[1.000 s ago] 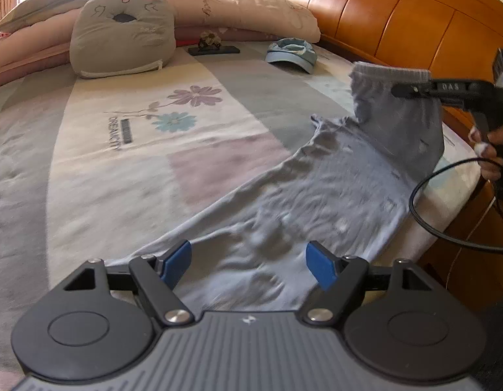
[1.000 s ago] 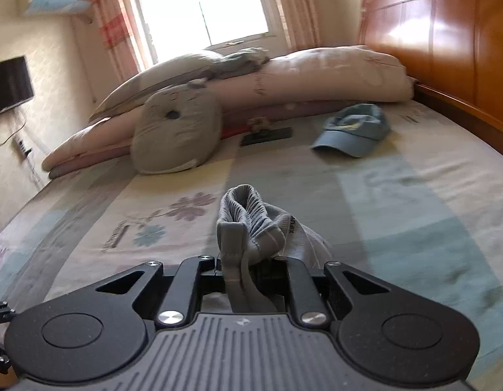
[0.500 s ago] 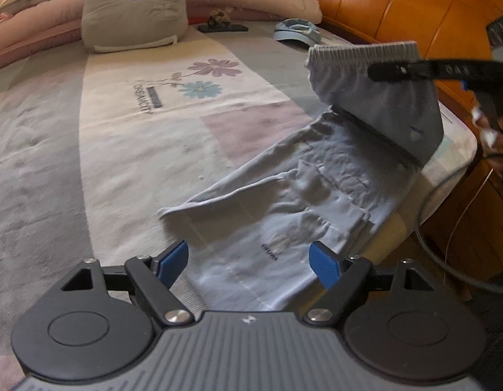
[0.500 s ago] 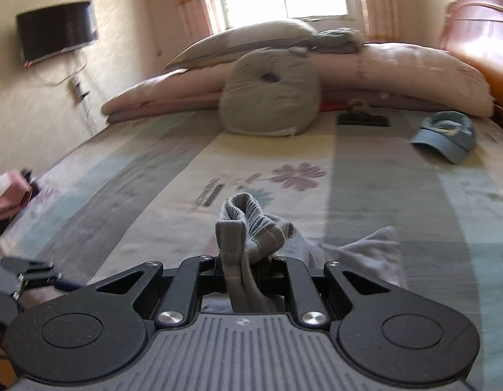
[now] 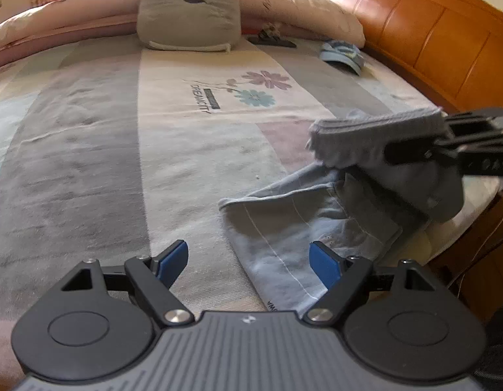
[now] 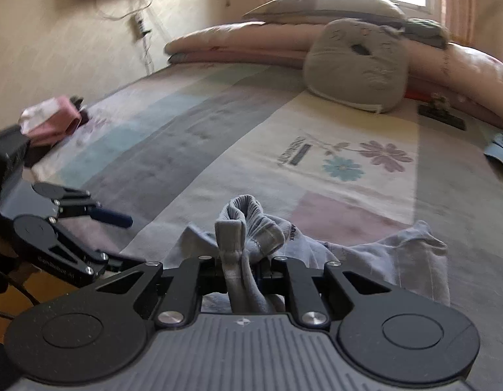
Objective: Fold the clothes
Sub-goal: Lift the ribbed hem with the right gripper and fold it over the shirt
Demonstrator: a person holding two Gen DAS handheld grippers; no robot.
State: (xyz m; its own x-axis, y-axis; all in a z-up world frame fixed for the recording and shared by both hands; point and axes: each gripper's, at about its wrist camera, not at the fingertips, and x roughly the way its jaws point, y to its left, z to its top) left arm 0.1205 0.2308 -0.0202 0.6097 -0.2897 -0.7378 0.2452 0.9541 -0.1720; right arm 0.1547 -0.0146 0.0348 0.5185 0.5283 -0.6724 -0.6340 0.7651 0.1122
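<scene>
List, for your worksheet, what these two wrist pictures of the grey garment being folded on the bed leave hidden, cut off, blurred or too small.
- Left wrist view: the grey garment's near end is hidden behind the left gripper.
- Left wrist view: the right gripper is cut off by the right edge.
- Left wrist view: the garment's small label print is cut off.
- Right wrist view: the clamped waistband hides the right gripper's pads.
- Right wrist view: the blue cap is cut by the edge.

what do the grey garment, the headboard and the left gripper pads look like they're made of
Grey garment: soft knit fabric, probably cotton jersey; it creases limply, shows stitched seams and a ribbed band.
Headboard: wood, or a wood-look veneer, with a glossy orange-brown varnish; panels catch bright reflections.
Left gripper pads: matte blue, likely rubber or soft plastic, on black plastic-looking arms.
</scene>
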